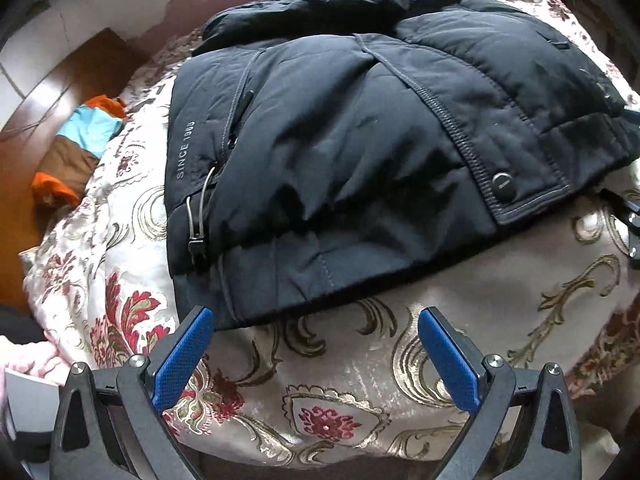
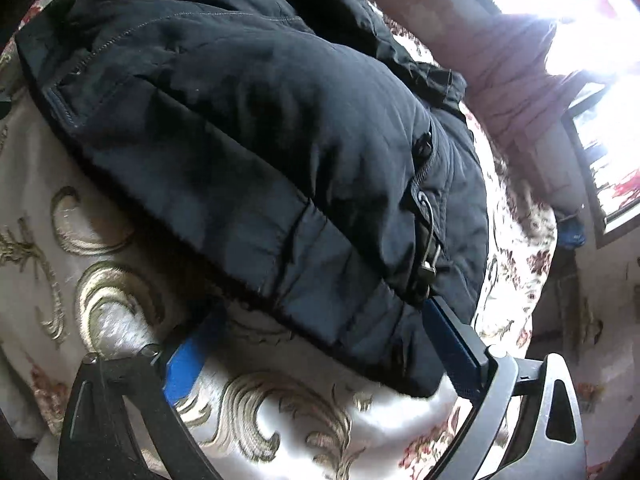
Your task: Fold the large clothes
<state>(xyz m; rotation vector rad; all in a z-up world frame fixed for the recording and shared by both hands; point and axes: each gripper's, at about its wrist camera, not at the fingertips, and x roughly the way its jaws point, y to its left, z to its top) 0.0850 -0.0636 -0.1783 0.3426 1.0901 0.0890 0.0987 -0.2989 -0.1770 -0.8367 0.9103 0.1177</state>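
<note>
A dark navy padded jacket (image 1: 352,136) lies folded in a thick bundle on a floral bedspread (image 1: 320,392), with "SINCE 1908" printed along its left edge. My left gripper (image 1: 316,320) stands open just in front of the jacket's near hem, and its left fingertip (image 1: 202,316) is at the hem's corner. Nothing is between its blue pads but bedspread. In the right wrist view the jacket (image 2: 248,128) fills the middle. My right gripper (image 2: 324,312) is open wide, with the hem's lower corner lying between its fingers. A drawcord toggle (image 2: 430,260) hangs near the right finger.
A bundle of orange, blue and brown cloth (image 1: 76,152) lies left of the bed on a wooden surface. Pink fabric (image 1: 24,360) shows at the lower left. A bright window (image 2: 600,120) and a pinkish quilt (image 2: 512,80) lie beyond the jacket on the right.
</note>
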